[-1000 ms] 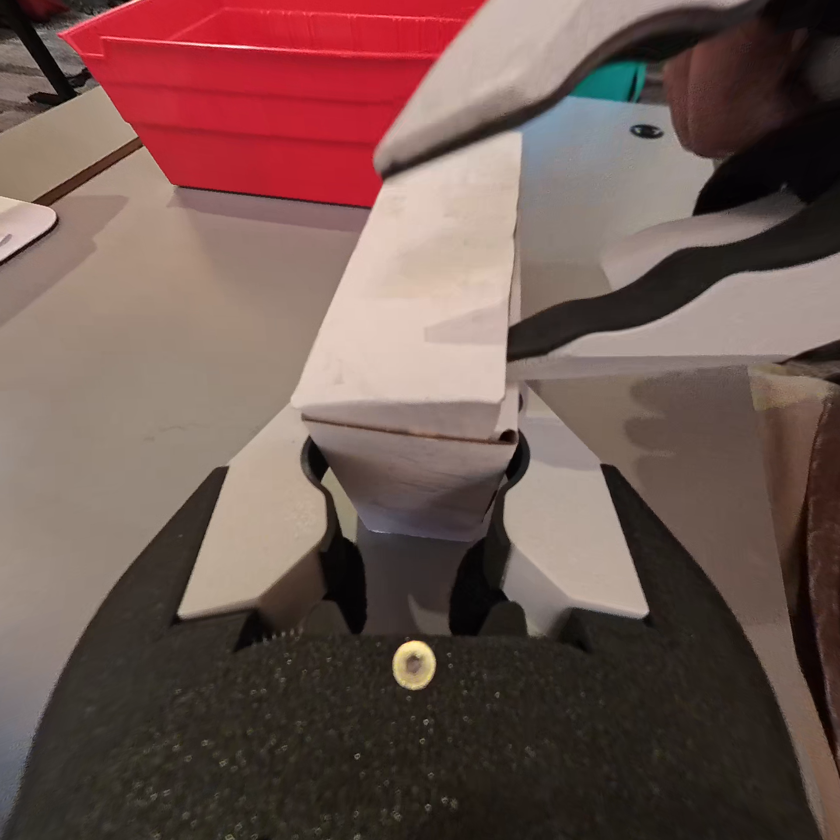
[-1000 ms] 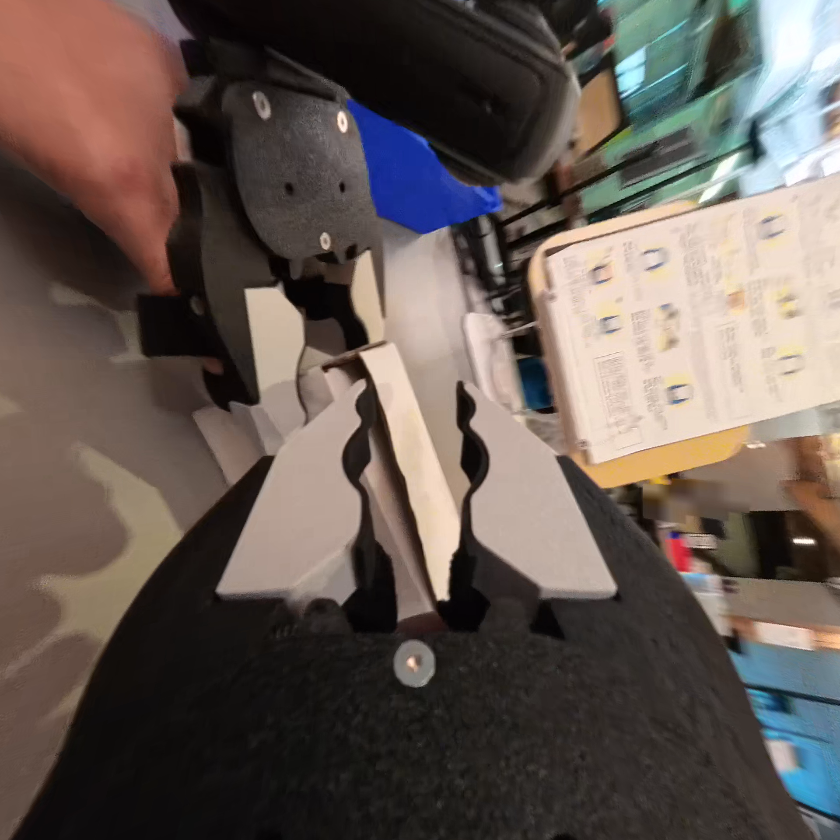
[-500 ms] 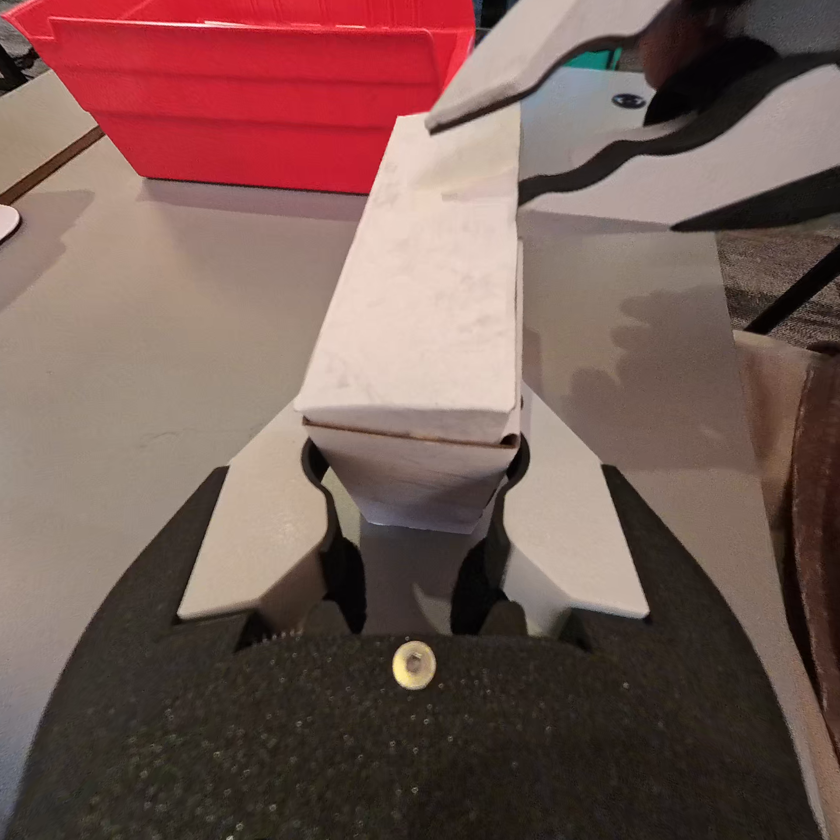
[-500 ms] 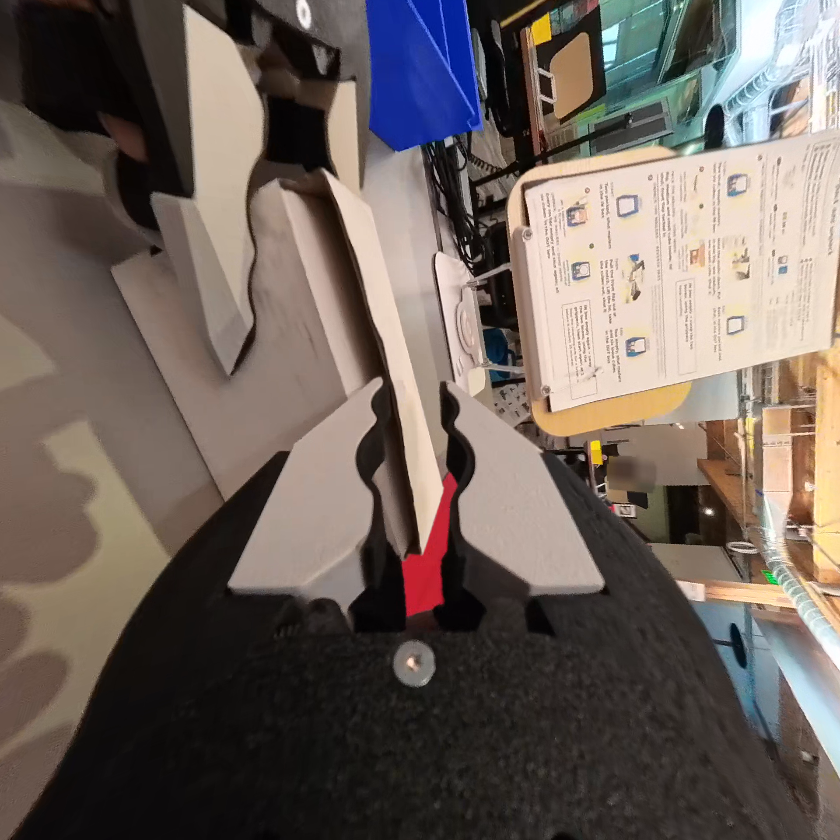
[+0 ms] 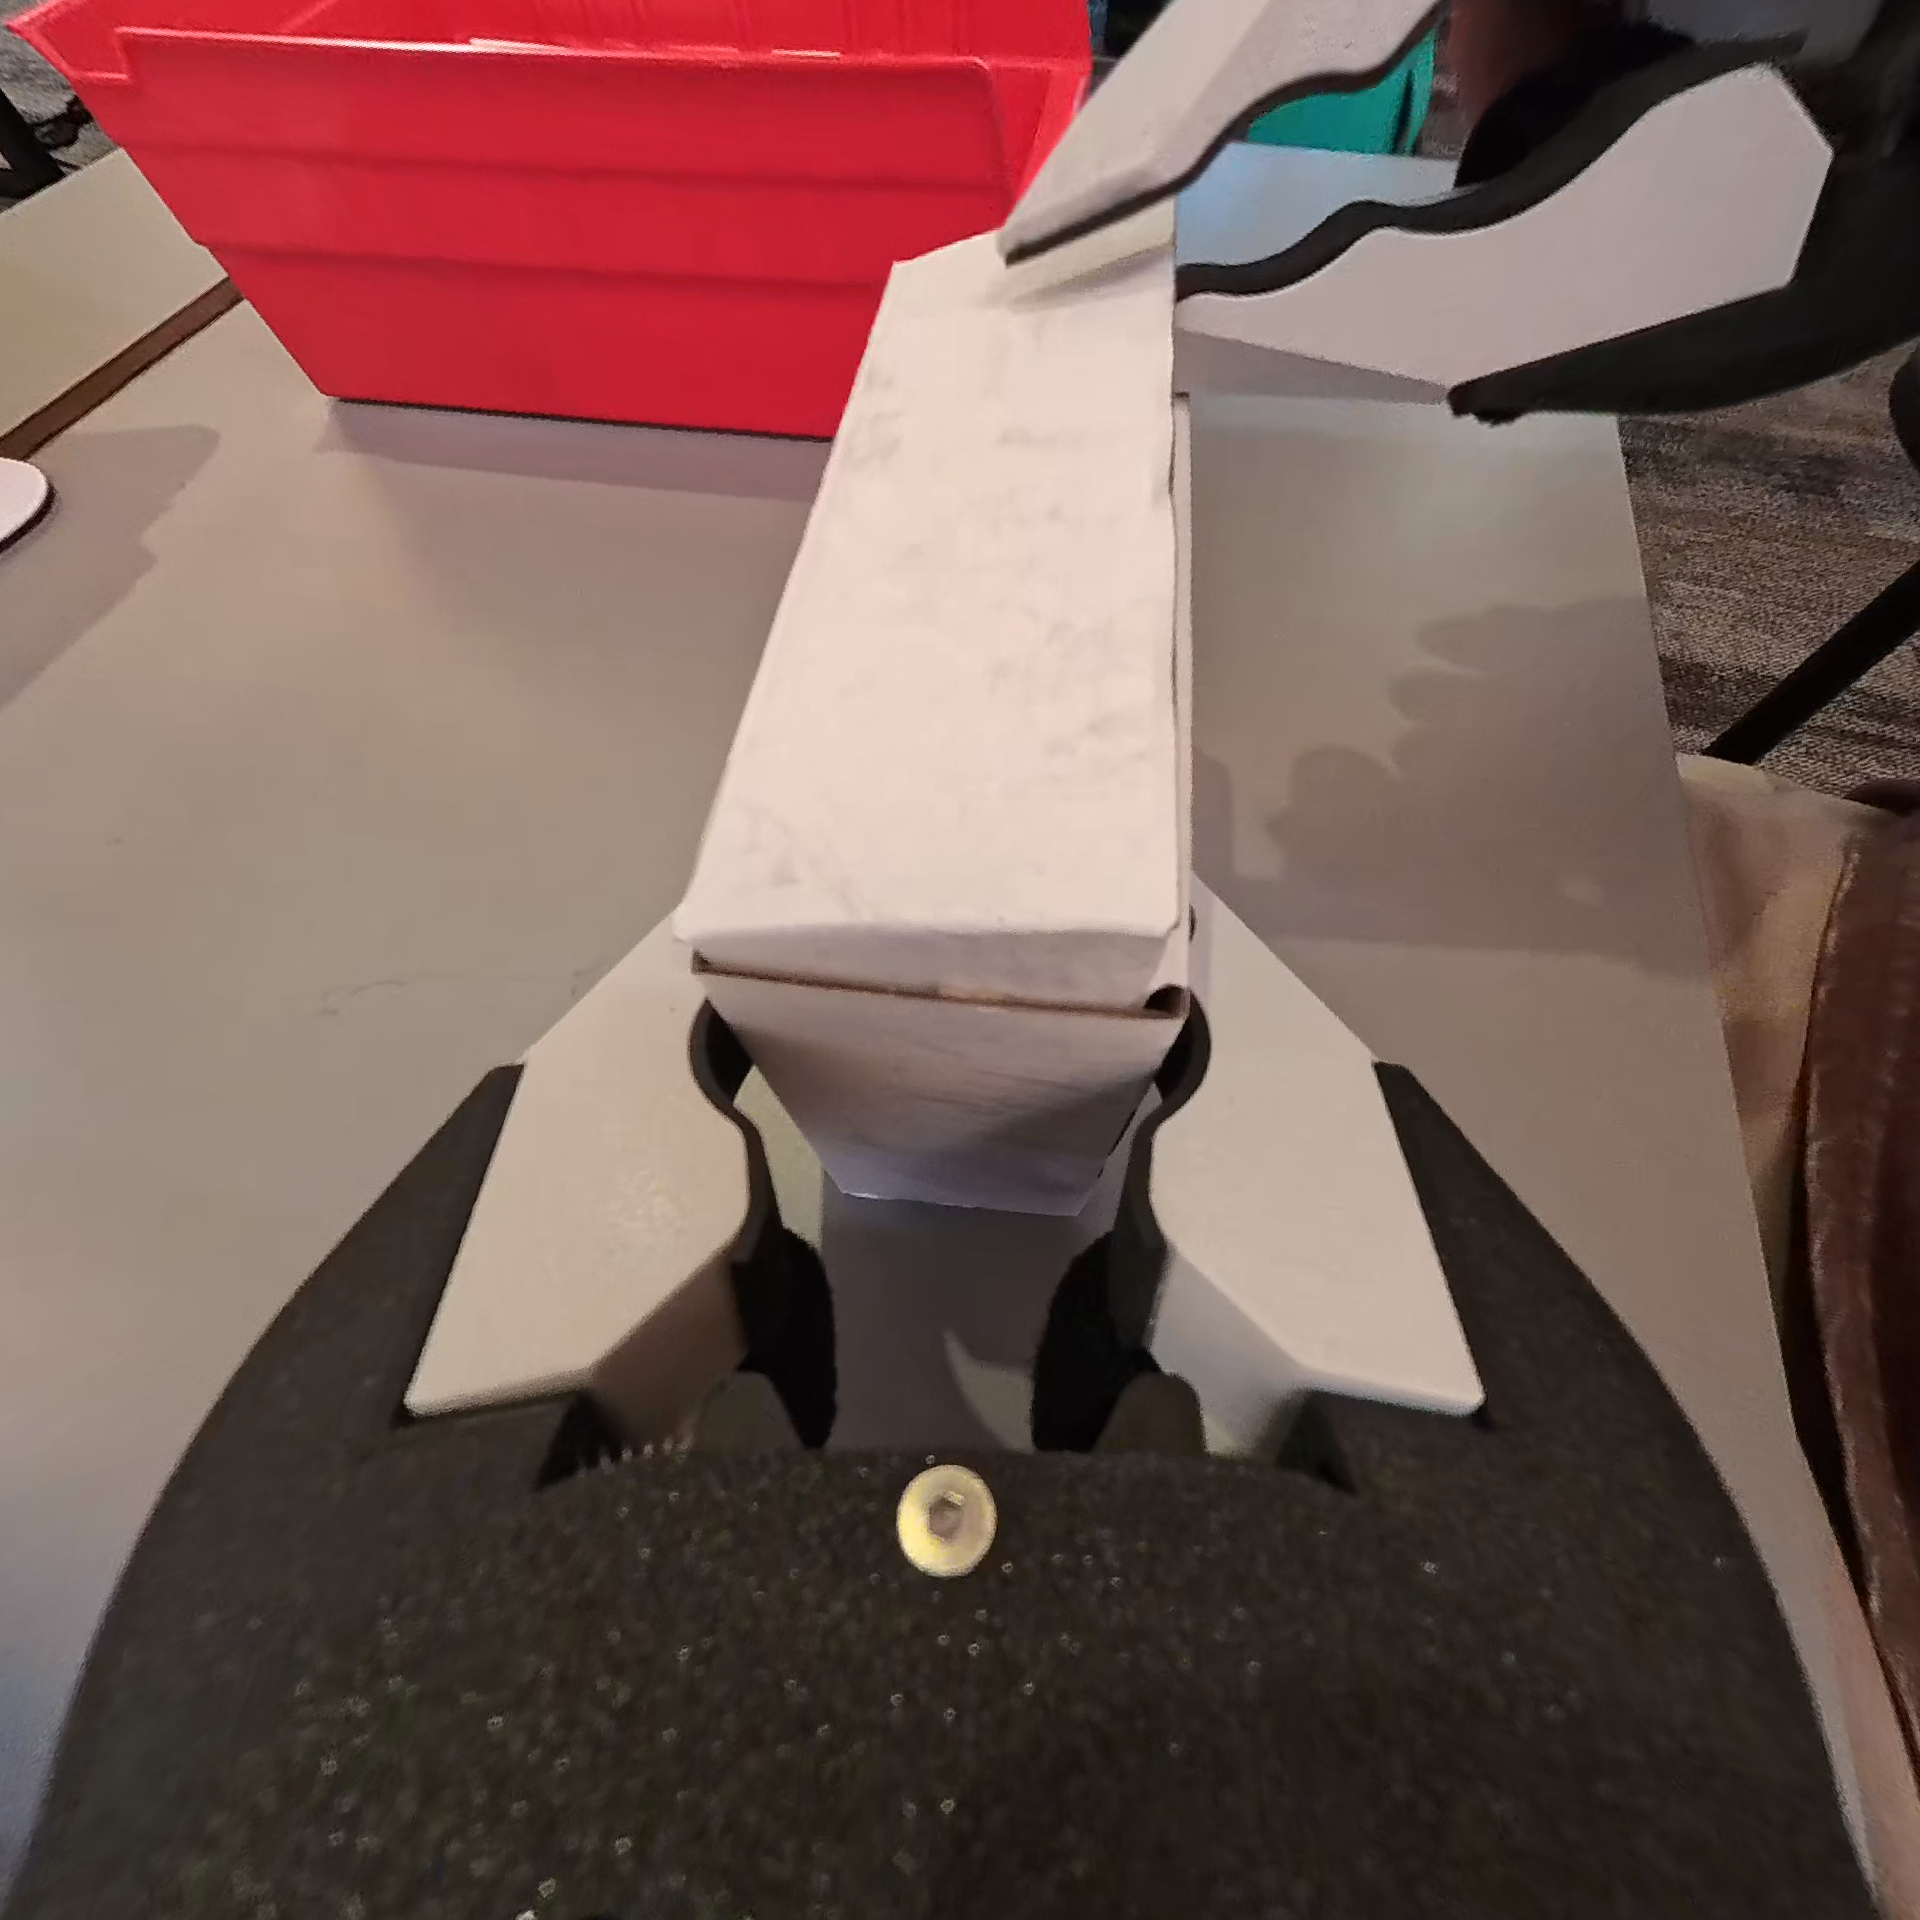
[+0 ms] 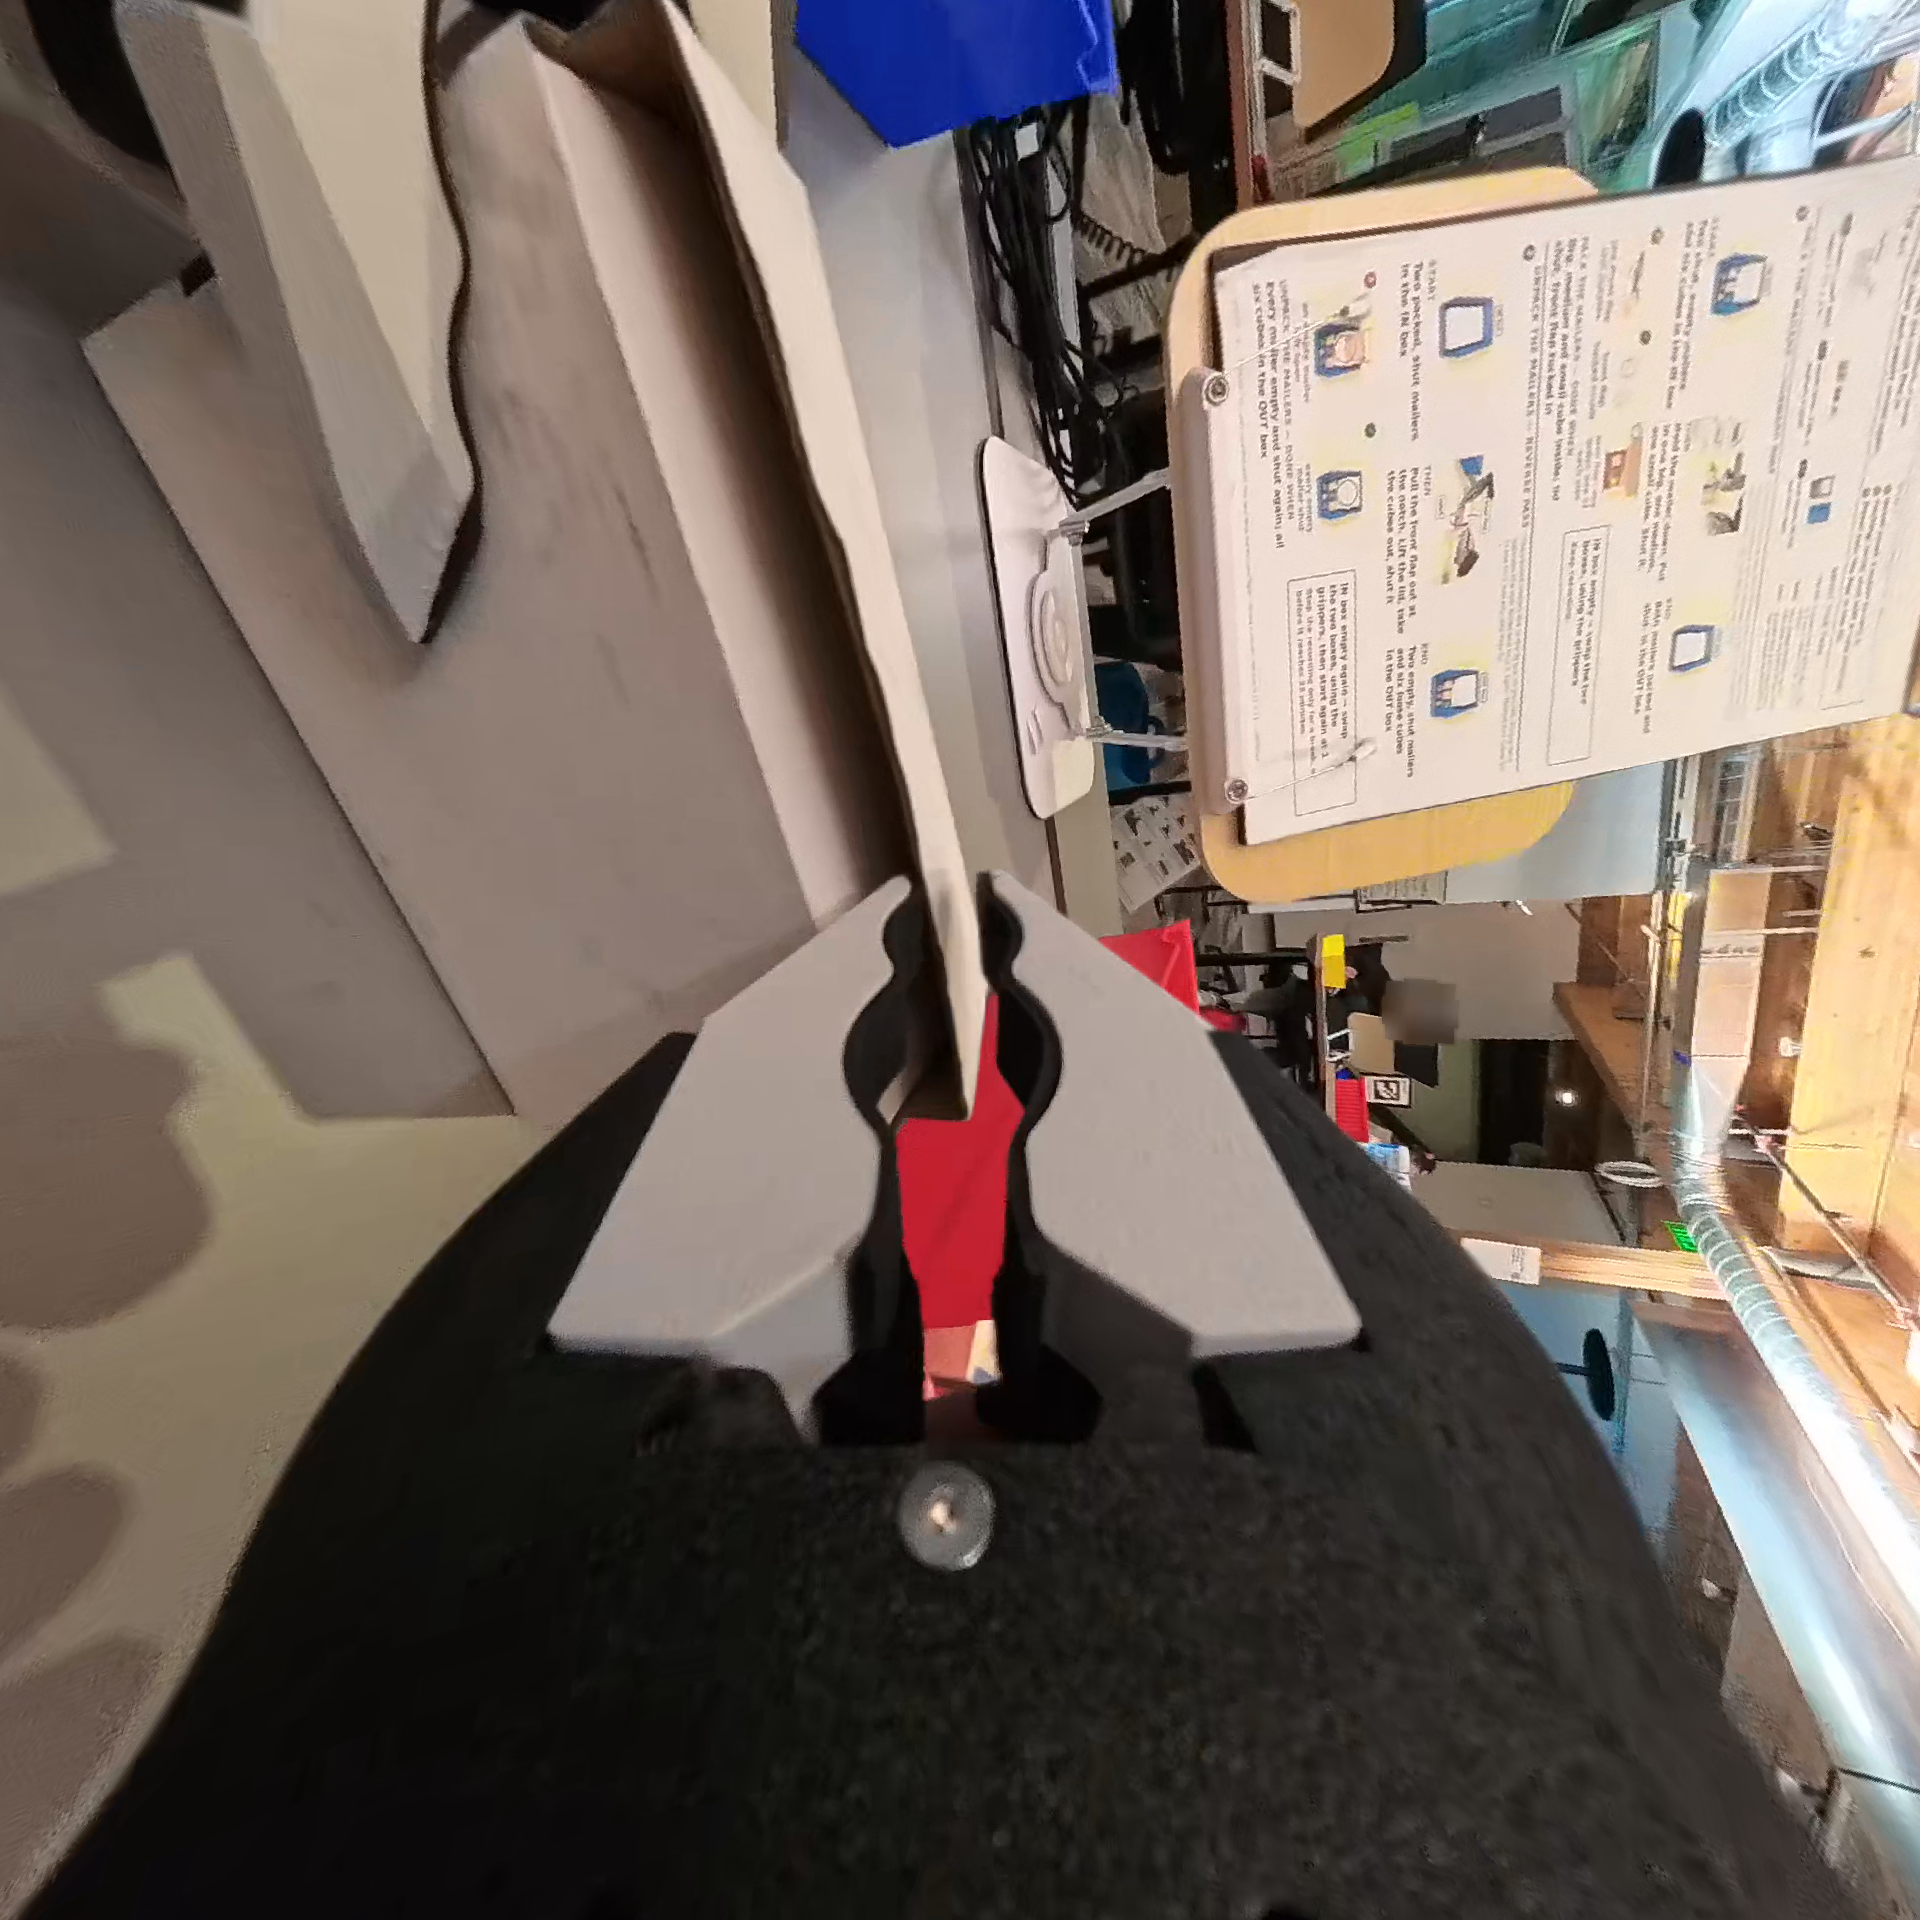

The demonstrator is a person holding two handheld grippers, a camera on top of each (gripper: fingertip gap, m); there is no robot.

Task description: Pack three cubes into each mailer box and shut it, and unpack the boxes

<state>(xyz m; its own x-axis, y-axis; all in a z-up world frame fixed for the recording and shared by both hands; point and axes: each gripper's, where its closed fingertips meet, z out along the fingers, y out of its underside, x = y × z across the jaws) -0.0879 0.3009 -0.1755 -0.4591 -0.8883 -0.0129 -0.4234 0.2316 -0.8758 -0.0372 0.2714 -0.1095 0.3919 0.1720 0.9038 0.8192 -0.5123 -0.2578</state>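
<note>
Left gripper (image 5: 951, 1049): points level and forward over the table (image 5: 312, 727); its fingers are closed part-way and clamp the near end of the white mailer box (image 5: 966, 675), one finger on each long side
Mailer box: long and narrow, lid down, lying lengthwise away from the left wrist camera toward the red bin (image 5: 582, 208); the near end sits between the left fingers, the far end reaches to the right gripper (image 5: 1174, 270); whether its underside rests on the table cannot be told
Right gripper: in the left wrist view it comes in from the upper right, tilted downward, with one finger over the top of the box's far end and the other off to the right side; its own view is rolled sideways, so the table appears as a vertical surface at left
Right gripper's hold: in the right wrist view the fingers are nearly together and pinch the thin edge of a cardboard panel (image 6: 831, 520) of the box between their tips
Red bin: on the table beyond the box, its near wall facing the left wrist camera
Blue bin (image 6: 956, 62): at the top of the right wrist view, beyond the box
Instruction sheet (image 6: 1558, 499): on a wooden board, right of the box in the right wrist view
Person: only a brown sleeve (image 5: 1860, 1247) at the right edge of the left wrist view
</note>
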